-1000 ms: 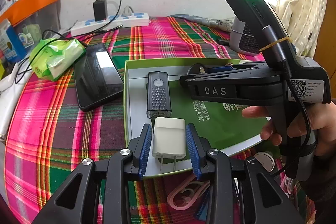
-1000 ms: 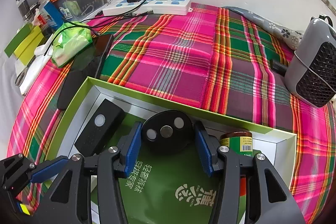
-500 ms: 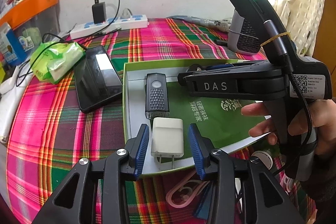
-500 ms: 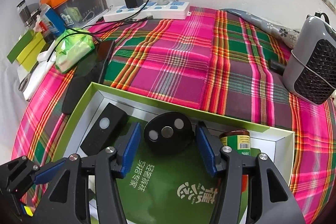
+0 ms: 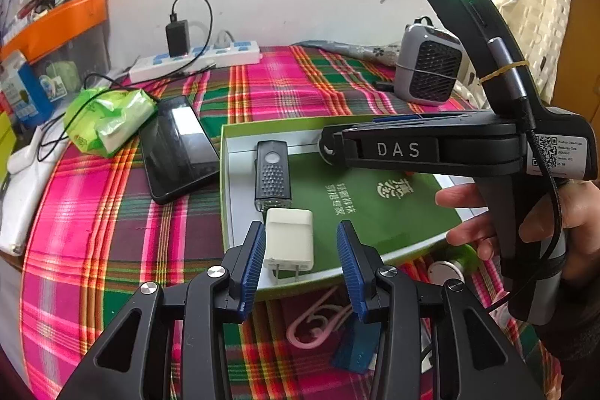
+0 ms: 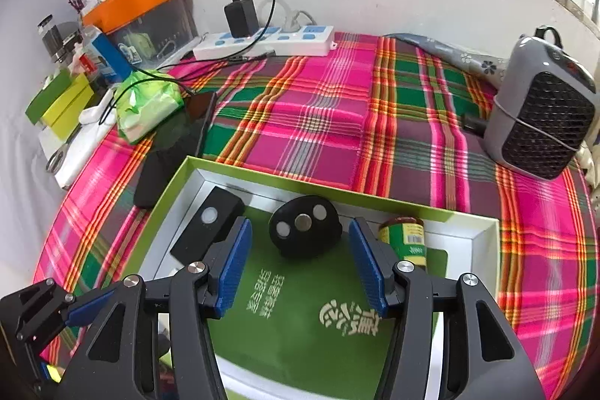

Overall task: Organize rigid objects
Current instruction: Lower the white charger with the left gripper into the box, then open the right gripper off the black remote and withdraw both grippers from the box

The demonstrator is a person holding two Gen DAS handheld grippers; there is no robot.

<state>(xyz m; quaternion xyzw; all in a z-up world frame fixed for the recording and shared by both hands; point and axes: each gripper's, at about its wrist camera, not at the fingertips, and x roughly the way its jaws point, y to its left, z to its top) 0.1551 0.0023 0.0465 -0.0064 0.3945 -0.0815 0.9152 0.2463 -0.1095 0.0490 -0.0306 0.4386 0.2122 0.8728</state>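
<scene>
In the left wrist view, the left claw [image 5: 300, 259] is now standing wide apart around the white charger [image 5: 288, 242], which is lying released at the near edge of the green box [image 5: 375, 212], just behind the black remote [image 5: 273, 177]. In the right wrist view, the right claw [image 6: 298, 263] is likewise gaping, having let go of the round black device [image 6: 304, 225] (now resting inside, beside a small jar [image 6: 404, 240]); both placements look done.

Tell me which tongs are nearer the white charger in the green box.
Left. The left tongs stand open astride the white charger at the green box's near edge; the right tongs sit open around the round black device, farther back.
</scene>
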